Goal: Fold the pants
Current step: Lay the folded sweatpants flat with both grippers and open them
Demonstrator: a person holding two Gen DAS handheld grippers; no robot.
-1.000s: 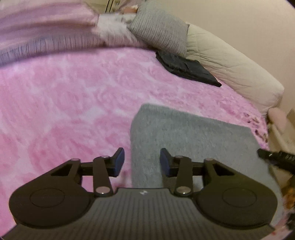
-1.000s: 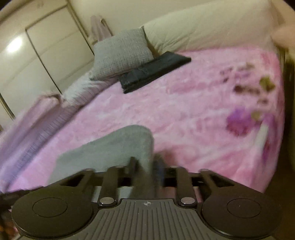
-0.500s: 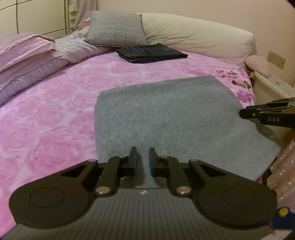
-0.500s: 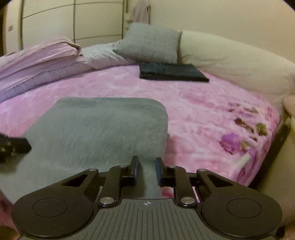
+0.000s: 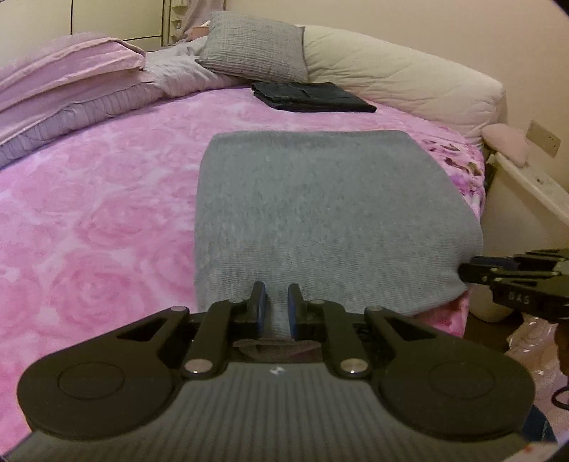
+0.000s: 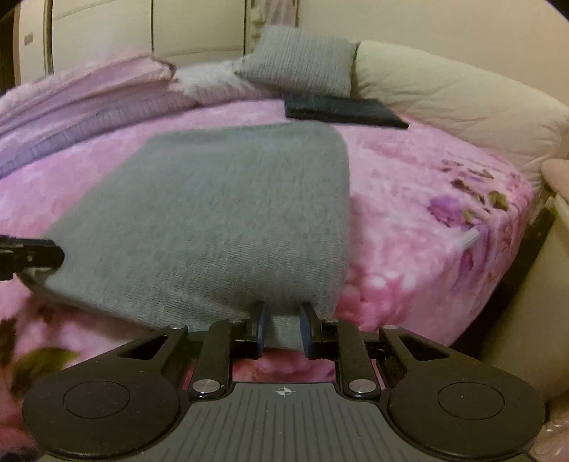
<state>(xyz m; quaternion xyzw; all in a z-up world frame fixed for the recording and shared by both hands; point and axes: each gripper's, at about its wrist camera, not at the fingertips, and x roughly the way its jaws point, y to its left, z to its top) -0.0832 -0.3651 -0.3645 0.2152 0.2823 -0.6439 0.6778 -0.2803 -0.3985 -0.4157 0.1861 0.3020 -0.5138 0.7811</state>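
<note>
Grey pants (image 5: 320, 213) lie folded into a broad rectangle on the pink rose-patterned bed (image 5: 89, 220). My left gripper (image 5: 276, 305) is shut on their near edge toward the left corner, cloth pinched between the blue pads. My right gripper (image 6: 282, 327) is shut on the same near edge of the grey pants (image 6: 220, 213) toward the right corner. Each gripper shows in the other's view: the right gripper (image 5: 466, 272) at the pants' right corner, the left gripper (image 6: 53, 254) at their left corner. The near edge hangs past the bed's front.
A folded dark garment (image 5: 313, 97) lies at the far side by a grey cushion (image 5: 256, 46) and a cream bolster (image 5: 409, 81). Pink folded bedding (image 5: 64, 78) is piled at the left. A white bedside unit (image 5: 526, 199) stands right of the bed, wardrobe doors (image 6: 106, 32) behind.
Both grippers closed from open onto the pants' near edge. The views swung level, and the pants now lie square ahead, drawn toward the bed's front edge.
</note>
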